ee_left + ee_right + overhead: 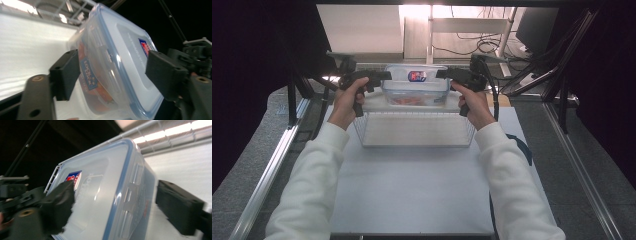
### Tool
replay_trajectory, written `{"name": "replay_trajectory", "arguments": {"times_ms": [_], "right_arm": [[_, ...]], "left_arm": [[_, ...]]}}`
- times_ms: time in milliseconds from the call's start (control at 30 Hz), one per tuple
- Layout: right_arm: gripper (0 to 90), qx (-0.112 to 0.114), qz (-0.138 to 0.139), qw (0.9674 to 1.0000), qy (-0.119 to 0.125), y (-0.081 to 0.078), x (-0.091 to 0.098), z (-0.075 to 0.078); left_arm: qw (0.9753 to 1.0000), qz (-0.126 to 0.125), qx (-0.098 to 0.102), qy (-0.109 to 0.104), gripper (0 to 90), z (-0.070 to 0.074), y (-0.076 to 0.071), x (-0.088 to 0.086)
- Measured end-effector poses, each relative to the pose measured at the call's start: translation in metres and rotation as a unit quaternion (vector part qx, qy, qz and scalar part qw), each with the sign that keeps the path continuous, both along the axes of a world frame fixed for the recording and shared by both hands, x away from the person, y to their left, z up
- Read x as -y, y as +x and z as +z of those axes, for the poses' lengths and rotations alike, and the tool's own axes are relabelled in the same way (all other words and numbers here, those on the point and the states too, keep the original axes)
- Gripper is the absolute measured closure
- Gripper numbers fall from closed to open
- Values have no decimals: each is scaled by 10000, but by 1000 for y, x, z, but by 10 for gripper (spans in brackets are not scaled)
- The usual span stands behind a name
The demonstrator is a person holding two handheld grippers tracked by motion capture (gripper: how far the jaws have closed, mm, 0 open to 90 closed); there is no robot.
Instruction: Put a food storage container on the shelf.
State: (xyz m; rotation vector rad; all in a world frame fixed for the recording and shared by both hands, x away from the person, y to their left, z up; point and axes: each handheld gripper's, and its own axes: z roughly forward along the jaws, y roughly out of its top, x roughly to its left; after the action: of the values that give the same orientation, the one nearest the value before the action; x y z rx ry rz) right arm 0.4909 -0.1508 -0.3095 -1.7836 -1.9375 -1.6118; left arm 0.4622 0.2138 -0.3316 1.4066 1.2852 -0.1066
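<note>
1. Where the two forearms in white sleeves come in from the bottom of the high view, a clear plastic container point(416, 85) with a blue-edged lid is seen between the two hand-held grippers, at the far edge of the white table point(412, 195).
2. The container is found just behind a white wire basket point(414, 129), which is set on the table nearer the person.
3. Whether the container is resting on the table or lifted off it cannot be told.
4. The left hand-held gripper point(384, 75) is held by the left hand point(347, 100) at the container's left end, with its jaws pointed inward.
5. In the left gripper view, the container point(117, 67) is framed by the two black jaws, one at the side wall by the printed label, the other out over the lid; gaps are seen, so the left hand-held gripper point(112, 75) is read as open around the container's end.
6. The right hand-held gripper point(443, 74) is held by the right hand point(475, 102) at the container's right end.
7. In the right gripper view, the container point(110, 195) is flanked by jaws, one overlapping the lid, the other clearly apart from the side; the right hand-held gripper point(115, 205) is read as open.
8. Orange contents are glimpsed through the container's wall.
</note>
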Motion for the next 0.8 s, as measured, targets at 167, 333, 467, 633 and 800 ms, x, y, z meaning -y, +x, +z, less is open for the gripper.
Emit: {"name": "replay_trajectory", "arguments": {"times_ms": [167,333,467,633,800], "right_arm": [[28,461,113,9975,-527,-25,0,6],[63,1054,354,9912,-721,-56,20,12],[93,1430,585,9829,-996,-80,32,11],[140,1875,965,9689,-1293,-121,56,-6],[174,1917,1110,9656,-1359,-145,75,-37]], "left_arm": [[9987,-33,488,141,193,11,-22,-1],[9923,-98,1091,578,207,14,-68,1],[9890,-172,1246,782,218,8,-89,0],[9847,-488,1374,960,227,-20,-135,6],[9816,-545,1342,1247,227,-54,-166,9]]}}
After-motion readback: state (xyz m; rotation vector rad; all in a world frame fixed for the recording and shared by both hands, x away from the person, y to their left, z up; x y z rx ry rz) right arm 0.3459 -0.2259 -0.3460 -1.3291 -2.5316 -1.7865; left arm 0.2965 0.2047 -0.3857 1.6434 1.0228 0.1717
